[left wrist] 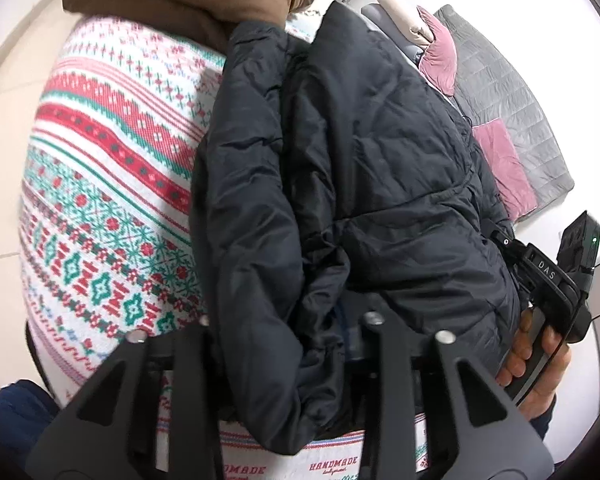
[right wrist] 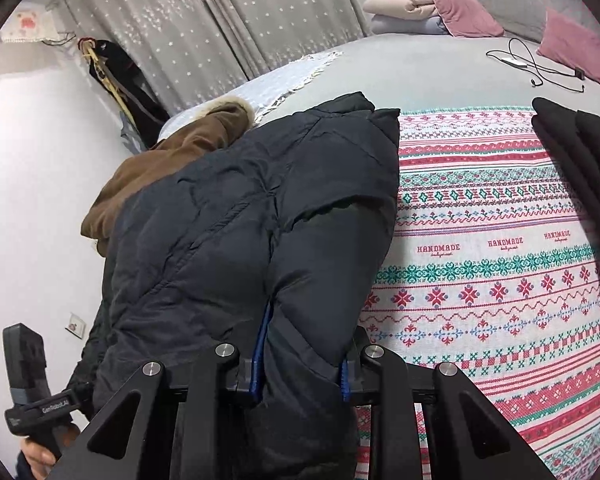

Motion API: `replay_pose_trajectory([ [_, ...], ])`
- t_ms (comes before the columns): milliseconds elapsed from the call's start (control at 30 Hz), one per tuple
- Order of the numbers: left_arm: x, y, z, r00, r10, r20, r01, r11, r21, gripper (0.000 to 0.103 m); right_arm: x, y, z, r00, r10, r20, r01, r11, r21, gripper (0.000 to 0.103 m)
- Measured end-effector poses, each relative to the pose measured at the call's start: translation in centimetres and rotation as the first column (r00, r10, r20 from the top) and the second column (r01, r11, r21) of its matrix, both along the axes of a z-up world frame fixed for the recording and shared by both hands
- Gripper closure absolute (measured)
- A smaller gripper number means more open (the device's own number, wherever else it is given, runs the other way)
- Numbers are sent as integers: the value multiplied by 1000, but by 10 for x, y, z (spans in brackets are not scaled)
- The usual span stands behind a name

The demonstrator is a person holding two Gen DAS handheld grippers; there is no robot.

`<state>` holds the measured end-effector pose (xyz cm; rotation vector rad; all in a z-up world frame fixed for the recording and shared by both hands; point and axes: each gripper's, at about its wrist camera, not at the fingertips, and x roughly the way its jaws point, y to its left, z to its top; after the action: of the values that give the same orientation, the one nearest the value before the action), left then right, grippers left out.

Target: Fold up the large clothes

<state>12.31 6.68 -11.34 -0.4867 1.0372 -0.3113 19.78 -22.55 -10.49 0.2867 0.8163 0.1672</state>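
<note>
- Black puffy fabric fills both of my views: the jacket point(right wrist: 252, 220) lies on the patterned blanket point(right wrist: 500, 240), and I place everything else from it.
- Nearest, my right gripper point(right wrist: 300, 376) is clamped on a thick fold at the jacket's near edge, blue pads point(right wrist: 258, 360) pressing in from both sides. I judge this grip is there to carry that edge over for a fold.
- My left gripper point(left wrist: 288, 344) has jacket fabric bunched between its fingers. The cloth hides the pads, but the narrow gap suggests it is pinching the jacket's other near edge, so the hem moves evenly.
- Beside the jacket, the blanket is bare, likely the working space for folding.
- Touching the jacket's far side is a brown coat point(right wrist: 172, 160), probably waiting its turn.
- Beyond the jacket, well apart, pink pillows point(right wrist: 452, 8) and a cable point(right wrist: 540, 68) lie out of the way.
</note>
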Motion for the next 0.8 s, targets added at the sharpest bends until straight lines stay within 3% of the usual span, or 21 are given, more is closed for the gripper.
replay_pose_trajectory([
  [167, -9, -2, 6, 999, 41, 10, -41, 999, 4, 80, -7, 5, 6, 999, 5, 33, -4, 999, -33, 77],
  [300, -27, 2, 12, 999, 42, 31, -42, 999, -7, 82, -18, -1, 17, 998, 6, 69, -6, 1000, 0, 79],
  [467, -44, 8, 36, 994, 22, 111, -18, 999, -35, 83, -31, -19, 35, 993, -1, 119, -5, 999, 50, 81],
  [600, -56, -3, 55, 982, -22, 187, 13, 999, 48, 83, -37, -31, 44, 989, -13, 145, 2, 997, 80, 81],
  [800, -53, -15, 66, 975, -49, 216, 22, 992, 124, 83, -40, -38, 48, 987, -22, 160, 8, 996, 89, 81],
])
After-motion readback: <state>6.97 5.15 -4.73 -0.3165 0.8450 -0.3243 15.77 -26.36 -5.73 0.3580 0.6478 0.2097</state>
